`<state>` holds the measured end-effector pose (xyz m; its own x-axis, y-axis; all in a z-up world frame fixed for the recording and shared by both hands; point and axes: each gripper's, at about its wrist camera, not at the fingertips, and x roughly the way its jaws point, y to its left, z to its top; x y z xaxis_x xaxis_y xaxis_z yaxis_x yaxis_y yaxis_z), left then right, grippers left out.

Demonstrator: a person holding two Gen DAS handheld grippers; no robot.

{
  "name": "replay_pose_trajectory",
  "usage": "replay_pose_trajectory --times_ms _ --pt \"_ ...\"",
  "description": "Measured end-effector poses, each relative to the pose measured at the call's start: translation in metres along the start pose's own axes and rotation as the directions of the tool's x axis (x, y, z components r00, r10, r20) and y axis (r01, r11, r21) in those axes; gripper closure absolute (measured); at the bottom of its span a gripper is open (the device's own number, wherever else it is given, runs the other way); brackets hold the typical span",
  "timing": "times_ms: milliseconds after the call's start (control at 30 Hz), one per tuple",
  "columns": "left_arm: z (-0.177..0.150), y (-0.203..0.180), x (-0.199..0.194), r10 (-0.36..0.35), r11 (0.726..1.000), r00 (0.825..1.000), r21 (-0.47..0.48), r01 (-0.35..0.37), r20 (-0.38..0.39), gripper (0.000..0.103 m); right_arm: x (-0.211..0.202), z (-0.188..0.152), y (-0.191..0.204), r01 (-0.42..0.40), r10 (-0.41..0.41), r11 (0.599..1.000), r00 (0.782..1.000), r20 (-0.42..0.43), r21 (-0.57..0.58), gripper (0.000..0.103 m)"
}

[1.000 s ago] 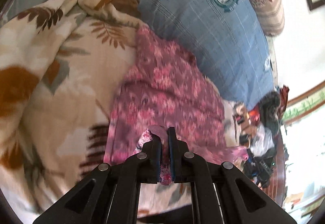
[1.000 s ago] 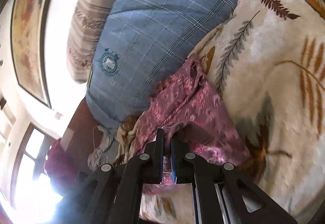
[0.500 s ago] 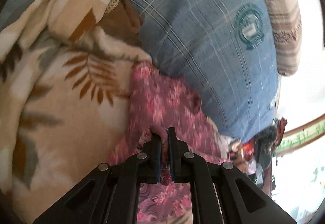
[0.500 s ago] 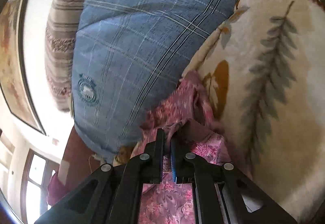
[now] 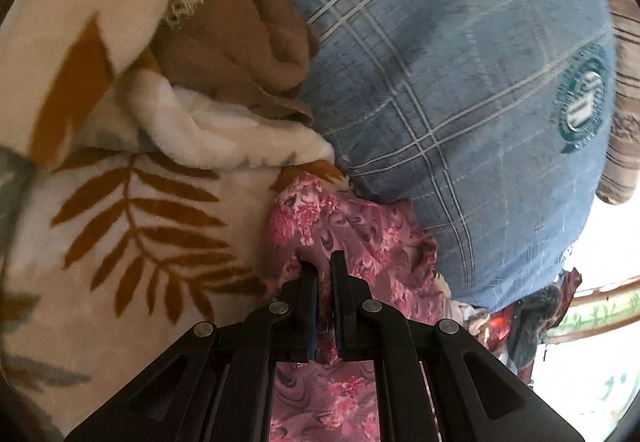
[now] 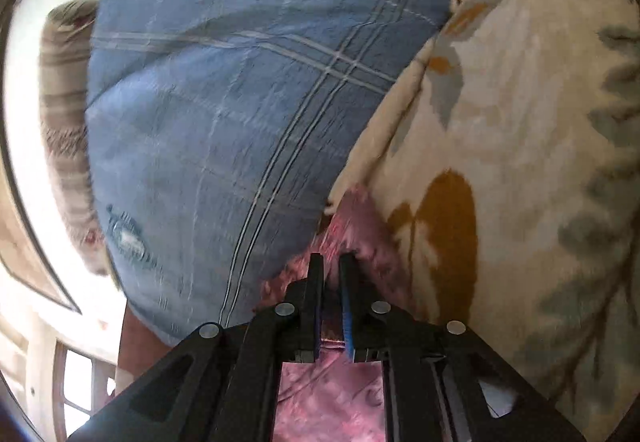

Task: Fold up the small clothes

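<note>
A small pink floral garment lies bunched on a cream leaf-print blanket, against a blue plaid pillow. My left gripper is shut on a fold of the garment, with cloth pinched between its fingers. In the right wrist view the same garment runs under and between the fingers of my right gripper, which is shut on its edge. The garment's far end touches the pillow. Most of the garment is hidden under the grippers.
A brown cloth is tucked in the blanket folds at the back. A striped pillow sits beyond the blue one. Clutter lies at the bed's right edge. A framed picture hangs on the wall.
Both grippers have moved forward towards the blue pillow, carrying the held garment edges with them. The garment now appears bunched closer to the pillow. Both stay shut.
</note>
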<state>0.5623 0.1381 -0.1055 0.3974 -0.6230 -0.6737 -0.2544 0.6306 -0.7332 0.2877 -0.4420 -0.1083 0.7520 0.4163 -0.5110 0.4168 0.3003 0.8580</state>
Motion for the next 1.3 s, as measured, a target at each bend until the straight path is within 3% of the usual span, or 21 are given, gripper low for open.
replay_pose_trajectory --times_ms 100,167,233,267,333,433,567,700,800,867,933,1000,1067,1167,1233,1300 --pt "0.005 -0.004 0.003 -0.047 0.999 0.999 -0.007 0.047 -0.014 0.095 -0.009 0.003 0.01 0.006 -0.003 0.999 0.999 0.052 -0.047 0.091" --pt "0.009 -0.004 0.0 -0.07 0.997 0.998 -0.013 0.07 -0.004 0.09 -0.019 0.006 0.014 -0.011 0.015 0.998 0.997 0.075 -0.058 0.083" --pt "0.012 -0.001 -0.009 -0.053 0.998 0.997 -0.03 0.055 0.063 0.069 -0.028 0.008 0.016 -0.012 0.018 0.998 0.996 0.091 -0.065 0.079" --pt "0.013 0.0 -0.015 -0.053 0.998 0.994 -0.04 0.057 0.096 0.067 -0.03 0.008 0.017 -0.004 0.01 0.998 0.996 0.088 -0.069 0.079" --pt "0.012 0.001 -0.018 -0.085 0.996 0.993 -0.031 0.088 0.084 0.067 -0.034 0.004 0.019 -0.002 0.007 0.996 0.999 0.05 -0.089 0.078" --pt "-0.002 -0.01 -0.014 -0.05 0.995 0.998 0.084 0.047 0.033 0.067 -0.033 -0.014 0.021 -0.003 -0.004 0.99 0.999 -0.047 -0.141 0.071" --pt "-0.041 -0.03 0.002 -0.019 0.952 0.997 0.304 0.039 -0.069 0.061 -0.022 -0.042 0.026 -0.013 -0.027 0.972 0.986 -0.166 -0.235 0.065" --pt "-0.064 -0.053 0.038 0.052 0.893 0.987 0.449 0.023 -0.153 0.052 0.005 -0.047 0.035 0.034 -0.092 0.962 0.975 -0.202 -0.271 0.064" --pt "-0.057 -0.075 0.074 0.127 0.874 0.982 0.483 -0.046 -0.137 0.054 0.026 -0.039 0.046 0.039 -0.087 0.964 0.981 -0.172 -0.264 0.064" --pt "-0.038 -0.091 0.1 0.168 0.89 0.981 0.443 -0.109 -0.097 0.065 0.038 -0.031 0.052 0.041 -0.075 0.972 0.987 -0.14 -0.234 0.064" --pt "-0.011 -0.1 0.116 0.17 0.929 0.982 0.346 -0.132 -0.083 0.086 0.042 -0.026 0.06 0.041 -0.062 0.975 0.994 -0.092 -0.22 0.064" --pt "0.018 -0.101 0.112 0.141 0.965 0.99 0.226 -0.13 -0.03 0.086 0.038 -0.022 0.068 0.06 -0.072 0.968 0.996 -0.043 -0.242 0.064" --pt "0.036 -0.099 0.097 0.12 0.979 0.992 0.164 -0.124 0.034 0.085 0.029 -0.015 0.072 0.068 -0.075 0.963 0.997 -0.016 -0.262 0.064" --pt "0.045 -0.089 0.073 0.106 0.978 0.992 0.171 -0.117 0.072 0.076 0.016 -0.007 0.071 0.147 -0.148 0.936 0.989 0.022 -0.321 0.063" --pt "0.041 -0.077 0.062 0.136 0.97 0.987 0.193 -0.151 0.089 0.061 0.011 -0.004 0.065 0.203 -0.203 0.915 0.978 0.038 -0.349 0.061" --pt "0.035 -0.062 0.061 0.161 0.963 0.985 0.208 -0.172 0.068 0.056 0.008 -0.001 0.057 0.233 -0.235 0.911 0.971 0.037 -0.34 0.06"
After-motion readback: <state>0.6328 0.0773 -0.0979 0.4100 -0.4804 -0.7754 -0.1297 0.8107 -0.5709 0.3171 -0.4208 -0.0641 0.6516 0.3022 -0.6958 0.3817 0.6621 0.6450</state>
